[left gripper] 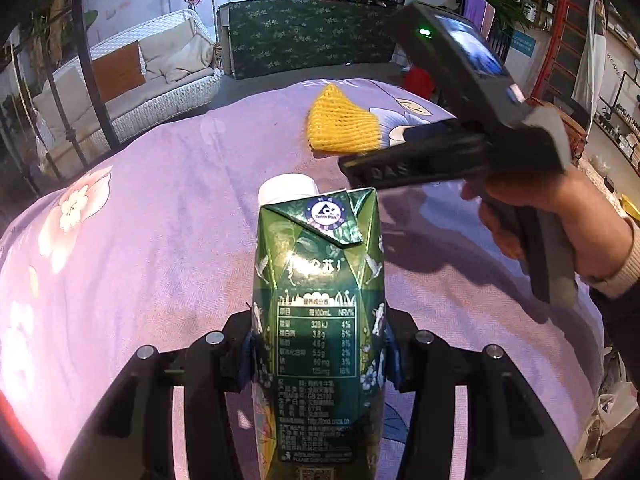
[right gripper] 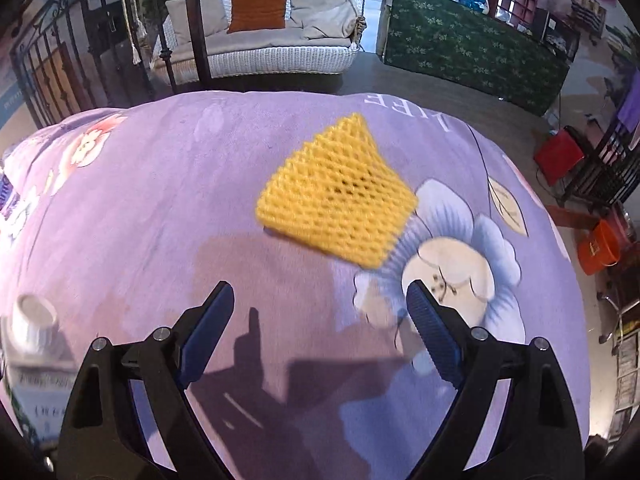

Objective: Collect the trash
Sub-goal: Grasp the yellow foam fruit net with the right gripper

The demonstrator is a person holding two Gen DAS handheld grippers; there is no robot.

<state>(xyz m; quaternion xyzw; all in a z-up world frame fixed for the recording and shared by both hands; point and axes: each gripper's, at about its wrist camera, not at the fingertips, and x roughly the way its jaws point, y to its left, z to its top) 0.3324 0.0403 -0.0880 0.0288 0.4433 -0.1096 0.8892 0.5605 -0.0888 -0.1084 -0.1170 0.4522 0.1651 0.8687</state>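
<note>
Left wrist cam: 1 green foil-print drink carton w/ white screw cap (left gripper: pixel 318 312), clamped between the blue pads of the left gripper (left gripper: pixel 319 354), held over the purple floral bedsheet (left gripper: pixel 152 216). 1 yellow foam mesh fruit sleeve (left gripper: pixel 342 124) lies flat on the sheet further out, beside the blue flower print. Right gripper (left gripper: pixel 384 160) sits just next to it, a hand (left gripper: pixel 532 216) on its handle. Right wrist cam: right gripper (right gripper: pixel 320 312) jaws spread wide, nothing between them, sleeve (right gripper: pixel 336 192) just ahead, not touched. Count: 2 trash items, 2 grippers.
</note>
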